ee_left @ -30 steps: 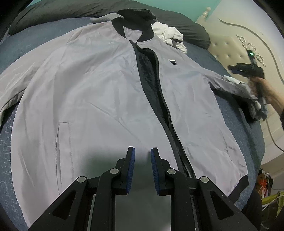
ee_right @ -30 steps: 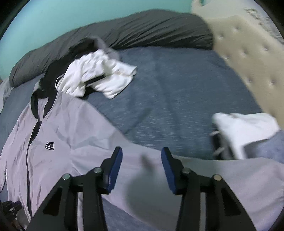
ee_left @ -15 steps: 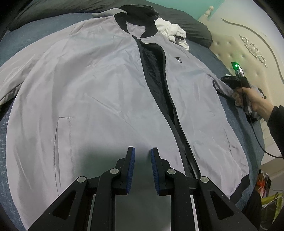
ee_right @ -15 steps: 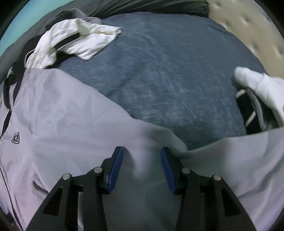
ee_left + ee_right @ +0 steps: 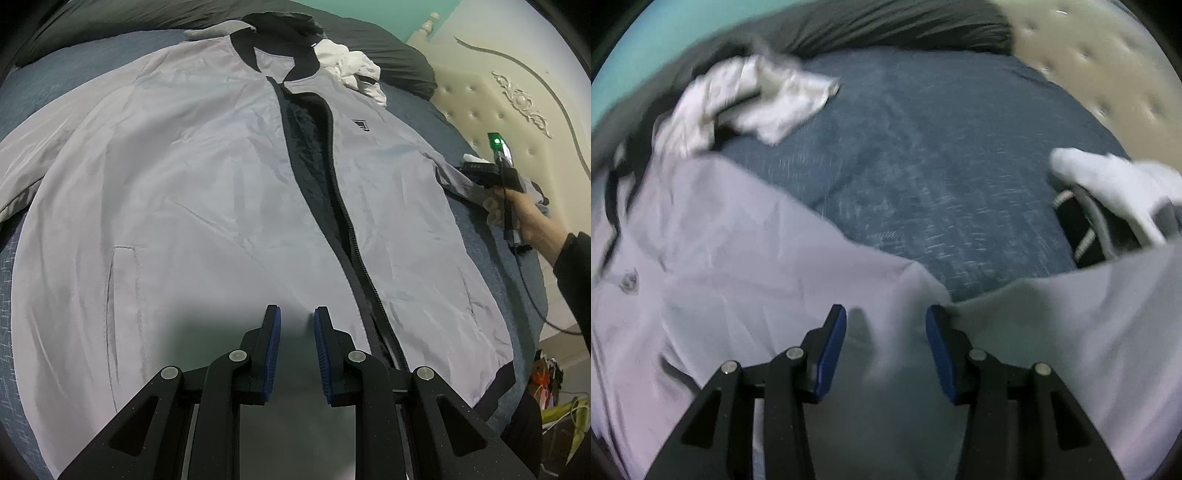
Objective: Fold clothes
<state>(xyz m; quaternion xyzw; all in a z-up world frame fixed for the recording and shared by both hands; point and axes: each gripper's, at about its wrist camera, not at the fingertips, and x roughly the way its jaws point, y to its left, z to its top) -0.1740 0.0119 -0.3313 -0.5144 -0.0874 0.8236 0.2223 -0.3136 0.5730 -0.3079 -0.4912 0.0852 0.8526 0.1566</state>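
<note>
A grey jacket [image 5: 207,192] with a black collar and a half-open zip lies spread flat, front up, on the blue bedspread [image 5: 923,166]. My left gripper [image 5: 297,314] hovers over its lower front, just left of the zip. Its jaws stand a narrow gap apart with nothing between them. My right gripper [image 5: 886,321] is open, low over the jacket's right sleeve [image 5: 1052,325] near the shoulder. A ridge of sleeve fabric runs up to its right fingertip [image 5: 934,317]. In the left wrist view a hand holds that right gripper [image 5: 471,170] at the sleeve.
A crumpled white garment [image 5: 354,70] lies beside the collar. A dark grey duvet [image 5: 388,48] runs along the far side of the bed. A beige tufted headboard [image 5: 480,96] stands at the right. White and black striped clothes [image 5: 1108,184] lie past the sleeve.
My right gripper has sunk toward the sleeve, so the fabric now fills the view beneath its fingers. The left gripper has kept its place and its gap.
</note>
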